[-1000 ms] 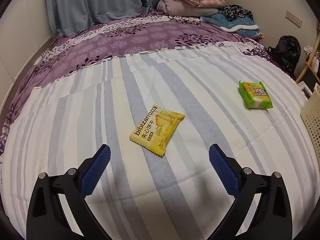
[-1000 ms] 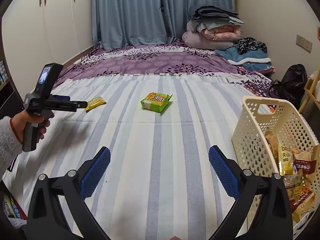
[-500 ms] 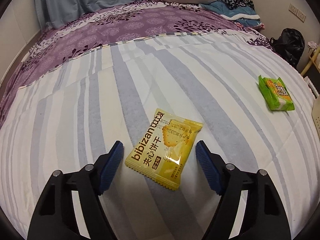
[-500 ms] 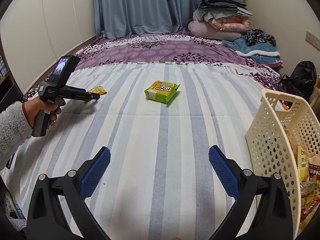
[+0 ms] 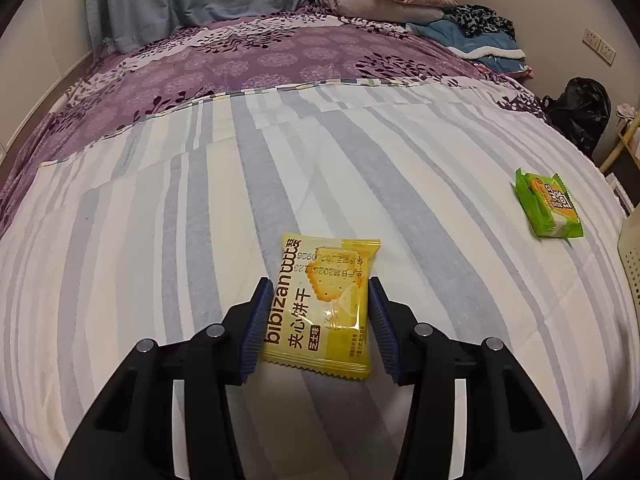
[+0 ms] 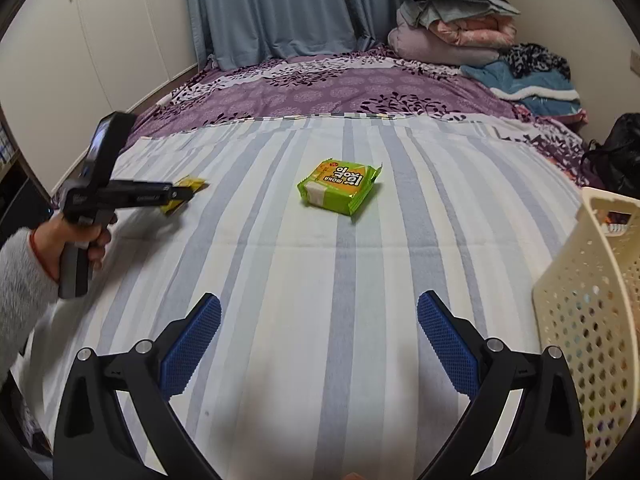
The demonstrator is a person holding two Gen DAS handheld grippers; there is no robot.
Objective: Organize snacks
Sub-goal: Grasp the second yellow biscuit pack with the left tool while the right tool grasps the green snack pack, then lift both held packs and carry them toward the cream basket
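Note:
A yellow biscuit packet lies flat on the striped bed sheet. My left gripper straddles it; its jaws are closing and both blue pads press the packet's long sides. The right wrist view shows that gripper held low over the sheet, the yellow packet at its tips. A green snack packet lies mid-bed, ahead of my right gripper, which hangs open with nothing between its fingers. The same green packet sits far right in the left wrist view.
A cream perforated basket with snacks inside stands at the bed's right edge. A person's hand in a grey sleeve holds the left gripper. Folded blankets are piled at the far end. A black bag sits beyond the right side.
The left gripper came down over the yellow packet and its jaws went from wide open to pressing the packet's sides. The right gripper moved forward, closer to the green packet.

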